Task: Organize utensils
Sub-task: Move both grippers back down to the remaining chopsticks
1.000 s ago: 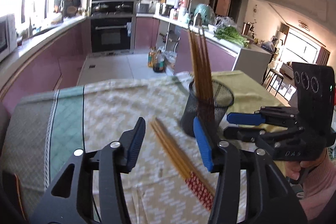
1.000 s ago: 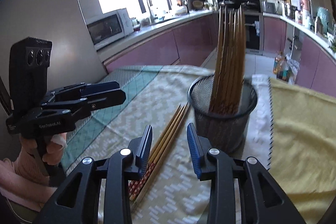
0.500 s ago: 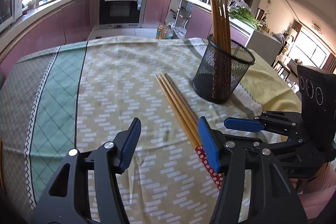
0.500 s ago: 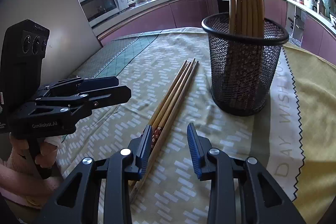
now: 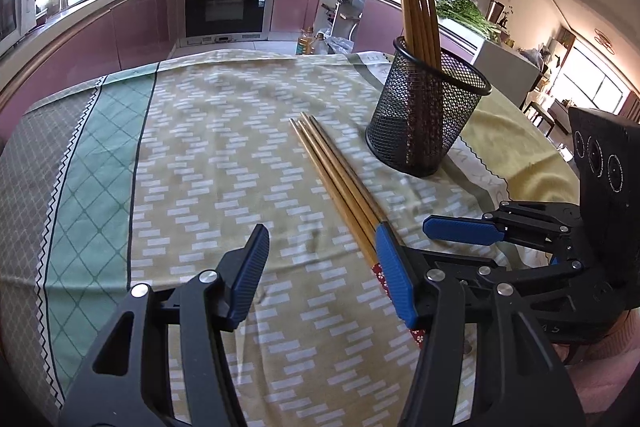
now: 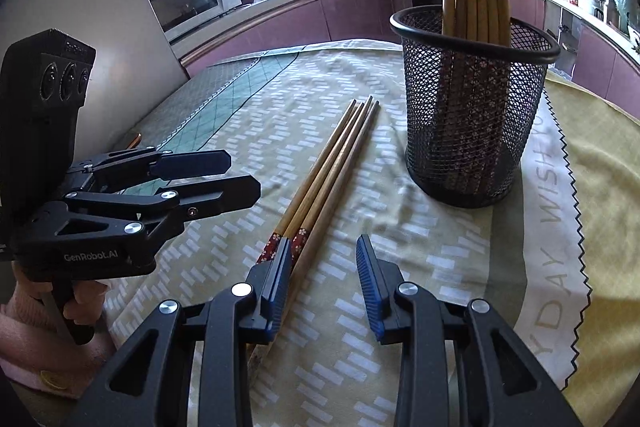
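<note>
Left wrist view: my left hand-held gripper point(image 5: 320, 275) has its jaws closing but well apart, nothing between them; the loose chopsticks point(image 5: 336, 179) lie on the bench cloth point(image 5: 200, 155), touching its right pad's outer side.
Holder: the mesh cup point(image 5: 424, 123) stands upright just beyond, more chopsticks inside.
Right wrist view: my right hand-held gripper point(image 6: 322, 279) is partly open and empty, the patterned ends beside its left pad.
Doing it well: I'd centre one gripper over the bundle, lower squarely, then squeeze all together.
</note>
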